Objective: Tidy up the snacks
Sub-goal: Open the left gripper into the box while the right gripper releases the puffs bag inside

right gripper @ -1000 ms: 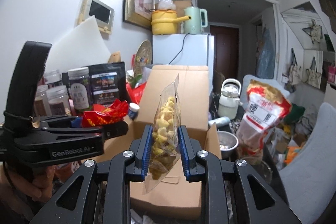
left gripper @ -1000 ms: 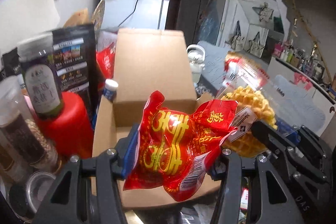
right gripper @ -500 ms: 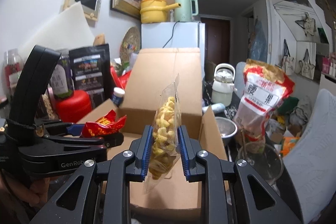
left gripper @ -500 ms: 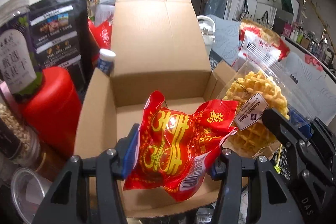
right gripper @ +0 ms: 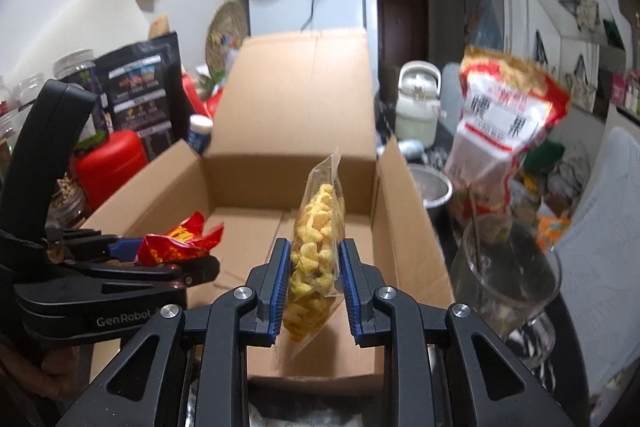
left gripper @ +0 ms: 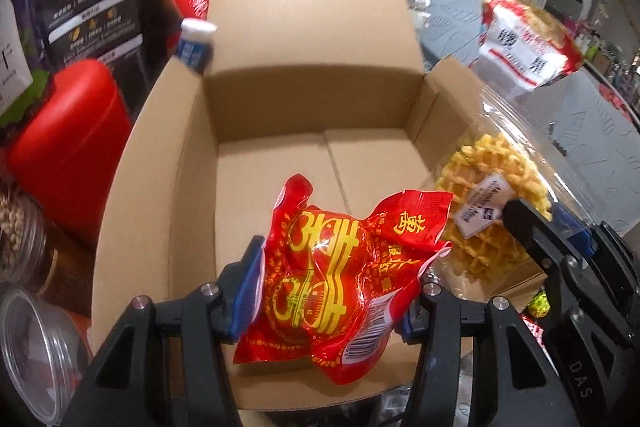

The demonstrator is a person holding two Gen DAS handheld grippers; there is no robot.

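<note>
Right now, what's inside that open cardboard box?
Nothing rests in the cardboard box: its floor shows bare, seamed cardboard. The red snack packet and the clear waffle bag hang above it, each clamped in a gripper. They hide the floor's nearest strip.

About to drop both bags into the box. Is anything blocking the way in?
Nothing visible does. The cardboard box is open, its floor bare beneath the red packet in the left gripper and the waffle bag in the right gripper.
</note>
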